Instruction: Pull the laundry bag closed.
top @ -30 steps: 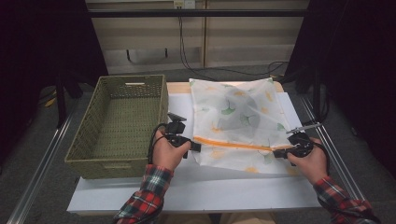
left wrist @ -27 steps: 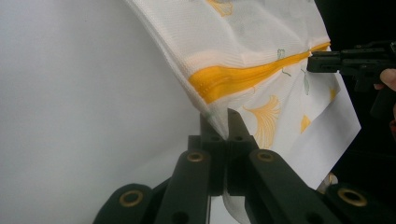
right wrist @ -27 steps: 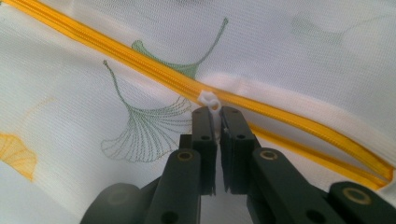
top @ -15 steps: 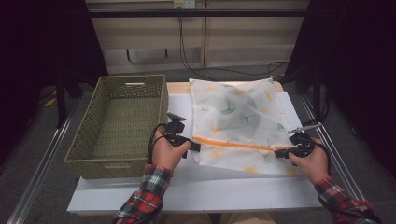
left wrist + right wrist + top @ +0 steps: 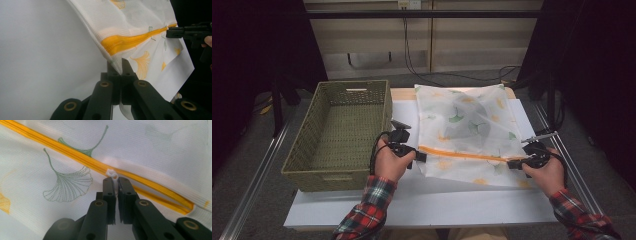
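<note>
A white mesh bag (image 5: 467, 120) printed with ginkgo leaves lies on the table, with an orange zipper (image 5: 462, 154) running across its near part. My left gripper (image 5: 421, 156) is shut on the bag's left edge just below the zipper's end (image 5: 132, 41), and the fabric is pinched between the jaws (image 5: 117, 66). My right gripper (image 5: 511, 163) is at the zipper's right end. Its jaws (image 5: 116, 181) are shut on the small white zipper pull (image 5: 111, 173). The zipper band (image 5: 62, 150) looks closed to the left of the pull. The right gripper (image 5: 170, 32) is also seen in the left gripper view, at the zipper's far end.
An empty woven green basket (image 5: 337, 130) stands to the left of the bag, close to my left hand. A white sheet (image 5: 437, 200) covers the table under the bag. Metal rails (image 5: 257, 175) run along both table sides, and cables (image 5: 422, 70) lie on the floor behind.
</note>
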Tool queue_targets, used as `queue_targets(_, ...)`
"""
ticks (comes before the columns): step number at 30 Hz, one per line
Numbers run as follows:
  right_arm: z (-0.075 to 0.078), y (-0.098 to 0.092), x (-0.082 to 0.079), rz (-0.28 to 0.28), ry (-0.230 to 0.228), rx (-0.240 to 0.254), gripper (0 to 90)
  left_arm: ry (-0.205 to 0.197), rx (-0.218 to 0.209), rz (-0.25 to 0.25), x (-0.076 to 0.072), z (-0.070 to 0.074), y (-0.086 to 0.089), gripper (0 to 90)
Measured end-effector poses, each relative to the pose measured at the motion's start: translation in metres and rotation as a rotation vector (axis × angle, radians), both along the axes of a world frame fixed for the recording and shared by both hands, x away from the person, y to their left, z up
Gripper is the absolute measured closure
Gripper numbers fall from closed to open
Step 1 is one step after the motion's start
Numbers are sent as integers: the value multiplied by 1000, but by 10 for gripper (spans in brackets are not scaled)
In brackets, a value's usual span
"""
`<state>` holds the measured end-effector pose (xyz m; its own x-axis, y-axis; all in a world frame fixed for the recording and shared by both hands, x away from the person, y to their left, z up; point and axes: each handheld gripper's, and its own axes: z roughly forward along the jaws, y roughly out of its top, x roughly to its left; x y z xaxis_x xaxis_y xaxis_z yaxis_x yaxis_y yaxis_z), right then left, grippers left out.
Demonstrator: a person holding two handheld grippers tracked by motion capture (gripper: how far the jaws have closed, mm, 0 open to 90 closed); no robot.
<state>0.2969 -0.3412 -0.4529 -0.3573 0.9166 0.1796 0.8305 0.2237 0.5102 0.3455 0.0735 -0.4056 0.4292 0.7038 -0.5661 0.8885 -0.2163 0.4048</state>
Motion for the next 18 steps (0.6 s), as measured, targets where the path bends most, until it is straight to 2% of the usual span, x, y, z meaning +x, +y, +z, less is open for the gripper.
queue_targets(18, -1, -6, 0, -13, 4, 5, 858, 9, -4, 9, 1, 0, 1, 894)
